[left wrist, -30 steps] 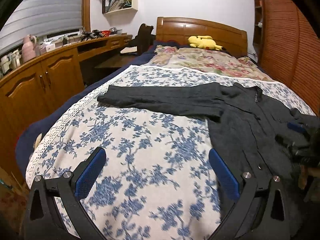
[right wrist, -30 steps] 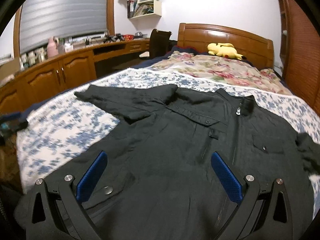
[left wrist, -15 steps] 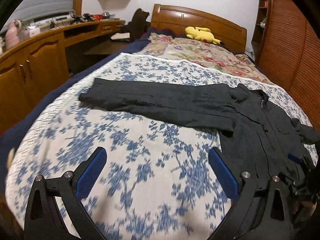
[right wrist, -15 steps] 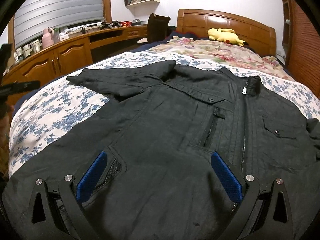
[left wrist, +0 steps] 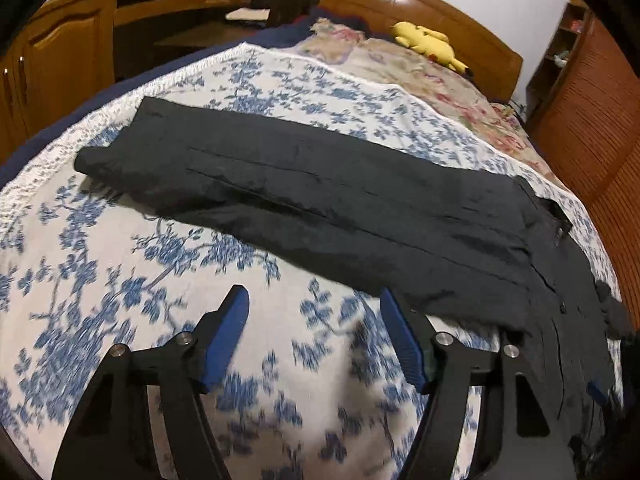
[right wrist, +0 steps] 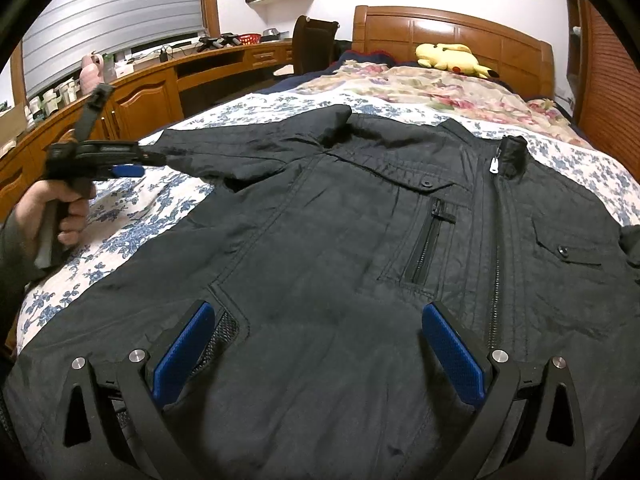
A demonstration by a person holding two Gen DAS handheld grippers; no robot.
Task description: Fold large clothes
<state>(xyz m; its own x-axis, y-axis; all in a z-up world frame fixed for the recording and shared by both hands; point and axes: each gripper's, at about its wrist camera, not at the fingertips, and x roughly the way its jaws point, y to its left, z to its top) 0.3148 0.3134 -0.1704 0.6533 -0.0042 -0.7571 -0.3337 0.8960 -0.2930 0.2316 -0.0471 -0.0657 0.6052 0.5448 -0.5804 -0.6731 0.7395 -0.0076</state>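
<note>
A bed (right wrist: 256, 112) with a white spread printed in blue flowers fills a room of brown wood: carved headboard (right wrist: 452, 36), long counter (right wrist: 160, 80) under a slatted blind, a yellow plush (right wrist: 452, 58) by the pillows. A black jacket (right wrist: 360, 240) lies flat on the bed, zipped, matte and faintly creased, with snap pockets. The right tool (right wrist: 320, 356) hovers wide open over its lower front, gripping nothing. The left tool (left wrist: 314, 336) has just been closing; its blue ribbed pads stand half apart over bare spread, just short of the outstretched sleeve (left wrist: 300, 192), nothing between them.
</note>
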